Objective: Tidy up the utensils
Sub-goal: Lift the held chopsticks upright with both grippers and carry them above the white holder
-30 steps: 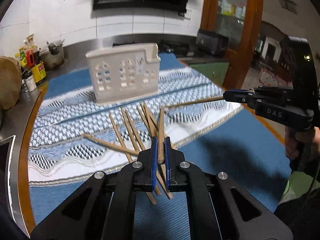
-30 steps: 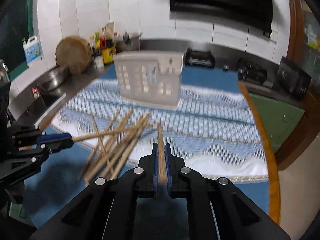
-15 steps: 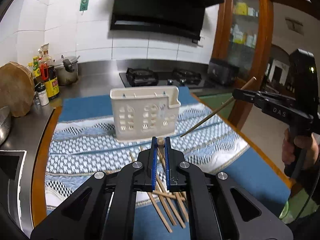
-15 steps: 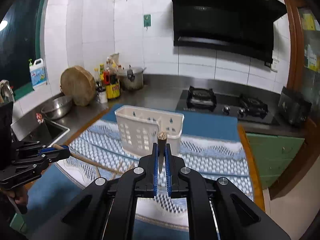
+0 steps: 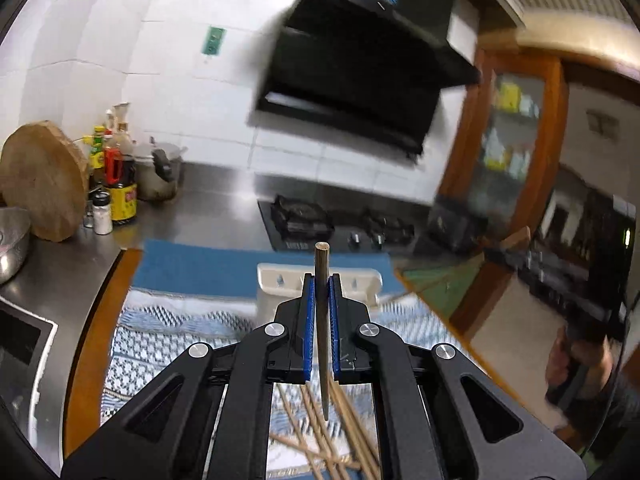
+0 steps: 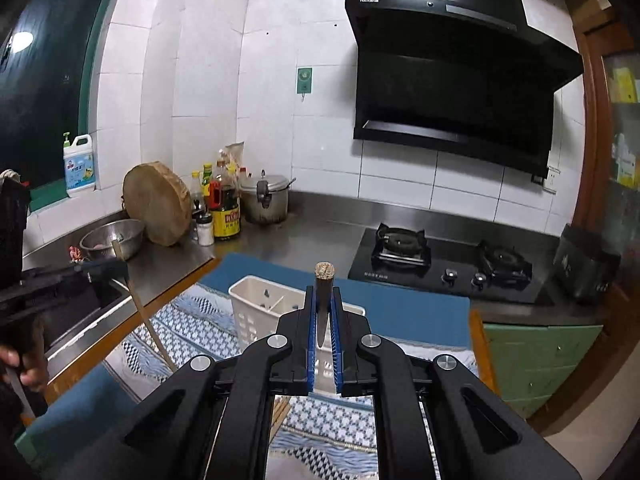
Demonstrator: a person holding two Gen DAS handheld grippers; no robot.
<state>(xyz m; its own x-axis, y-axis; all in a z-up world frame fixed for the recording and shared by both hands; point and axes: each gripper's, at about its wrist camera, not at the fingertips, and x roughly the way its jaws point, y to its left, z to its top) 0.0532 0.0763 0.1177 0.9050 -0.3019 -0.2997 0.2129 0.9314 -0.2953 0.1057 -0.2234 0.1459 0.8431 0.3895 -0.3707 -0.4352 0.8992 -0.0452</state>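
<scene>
My left gripper (image 5: pixel 320 284) is shut on a wooden chopstick (image 5: pixel 321 276), held upright, thick end up. Behind it stands the white perforated utensil holder (image 5: pixel 280 280). Several loose chopsticks (image 5: pixel 352 432) lie on the patterned mat below the gripper. My right gripper (image 6: pixel 323 296) is shut on another chopstick (image 6: pixel 324 276), also upright, in front of the utensil holder (image 6: pixel 256 304). In the right wrist view the left gripper (image 6: pixel 100 268) shows at the left edge with its chopstick (image 6: pixel 144 312) slanting down. One chopstick tip shows inside the holder.
A blue-and-white patterned mat (image 6: pixel 192 324) lies on a blue cloth (image 6: pixel 420 312). A gas hob (image 6: pixel 440 268) is behind. Bottles (image 6: pixel 226 208), a pot (image 6: pixel 266 198), a round wooden block (image 6: pixel 158 204) and a steel bowl (image 6: pixel 112 238) stand at the back left. A sink is on the left.
Both grippers have lifted and tilted upward, each carrying its chopstick from lying level to standing upright. The holder now sits lower in both views.
</scene>
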